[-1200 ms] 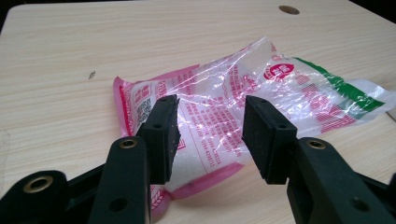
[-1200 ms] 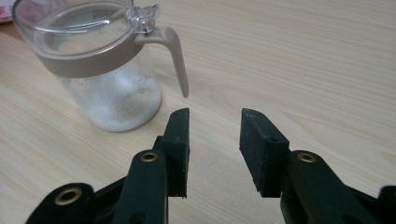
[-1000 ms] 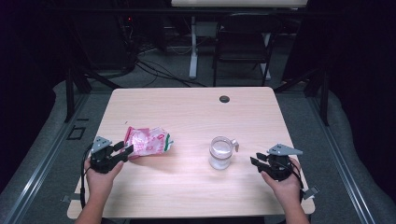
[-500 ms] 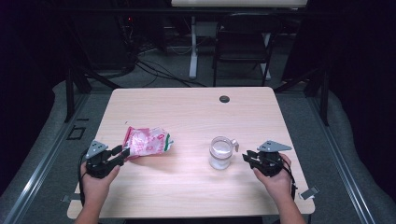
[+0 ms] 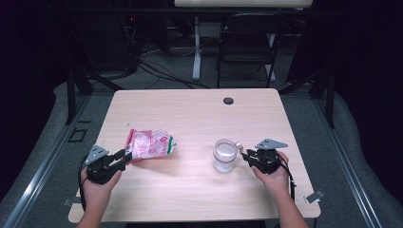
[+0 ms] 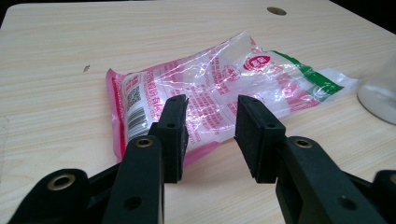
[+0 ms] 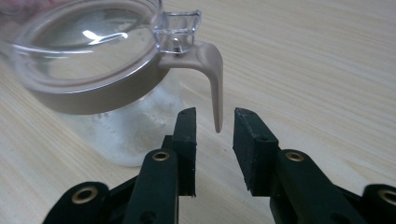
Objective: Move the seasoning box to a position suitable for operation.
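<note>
A pink and clear plastic bag [image 5: 148, 143] [image 6: 219, 91] with a green end lies flat on the table's left half. My left gripper [image 5: 122, 156] [image 6: 211, 116] is open at the bag's near left corner, its jaws just over the bag's edge. A small glass jar [image 5: 225, 155] [image 7: 88, 70] with a clear lid and a tan clasp lever [image 7: 212, 70] stands right of centre and holds some white powder. My right gripper [image 5: 246, 156] [image 7: 215, 133] is open just right of the jar, and the lever's tip hangs between its jaws.
The wooden table [image 5: 199, 114] has a round cable hole [image 5: 228, 100] near its far edge. A dark chair [image 5: 247, 42] and a white table leg [image 5: 196, 47] stand beyond it on the grey floor. A small dark speck [image 6: 87, 68] marks the wood left of the bag.
My left gripper has slid down and right to the bag's corner. My right gripper has moved left up to the jar's clasp lever.
</note>
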Demonstrator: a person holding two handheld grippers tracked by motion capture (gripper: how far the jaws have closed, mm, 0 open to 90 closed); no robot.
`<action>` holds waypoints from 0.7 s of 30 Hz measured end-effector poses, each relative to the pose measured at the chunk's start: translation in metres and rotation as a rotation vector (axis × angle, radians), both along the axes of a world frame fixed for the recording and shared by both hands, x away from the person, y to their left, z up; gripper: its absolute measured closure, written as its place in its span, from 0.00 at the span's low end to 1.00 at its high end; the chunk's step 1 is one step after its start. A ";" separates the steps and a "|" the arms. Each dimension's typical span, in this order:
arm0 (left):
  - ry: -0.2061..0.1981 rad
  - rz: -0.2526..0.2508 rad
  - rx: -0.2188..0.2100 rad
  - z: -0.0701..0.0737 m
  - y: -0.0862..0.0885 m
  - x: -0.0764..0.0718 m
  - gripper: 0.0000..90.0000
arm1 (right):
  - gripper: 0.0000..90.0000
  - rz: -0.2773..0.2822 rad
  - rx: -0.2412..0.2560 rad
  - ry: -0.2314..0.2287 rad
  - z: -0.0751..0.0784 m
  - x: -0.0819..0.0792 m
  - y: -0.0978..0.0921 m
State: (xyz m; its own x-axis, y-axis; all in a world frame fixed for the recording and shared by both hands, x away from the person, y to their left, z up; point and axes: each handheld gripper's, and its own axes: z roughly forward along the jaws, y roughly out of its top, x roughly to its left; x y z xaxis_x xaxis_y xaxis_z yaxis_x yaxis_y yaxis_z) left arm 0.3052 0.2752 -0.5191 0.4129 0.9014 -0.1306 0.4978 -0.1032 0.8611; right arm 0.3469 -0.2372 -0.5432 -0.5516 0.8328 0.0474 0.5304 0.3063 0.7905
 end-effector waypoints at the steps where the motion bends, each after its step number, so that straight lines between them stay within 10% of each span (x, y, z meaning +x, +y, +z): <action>1: 0.000 0.000 0.000 0.000 0.000 0.000 0.71 | 0.78 0.000 0.000 0.000 0.000 0.000 0.000; 21: 0.019 0.028 -0.010 -0.002 0.009 -0.022 0.72 | 0.81 0.008 -0.016 0.032 -0.009 0.028 0.019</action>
State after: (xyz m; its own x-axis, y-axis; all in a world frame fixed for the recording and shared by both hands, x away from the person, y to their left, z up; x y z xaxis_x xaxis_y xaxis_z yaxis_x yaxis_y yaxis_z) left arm 0.2833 0.2841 -0.5212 0.3845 0.9113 -0.1472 0.5164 -0.0802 0.8526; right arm 0.3749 -0.2181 -0.5519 -0.5567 0.8291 0.0515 0.5525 0.3232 0.7683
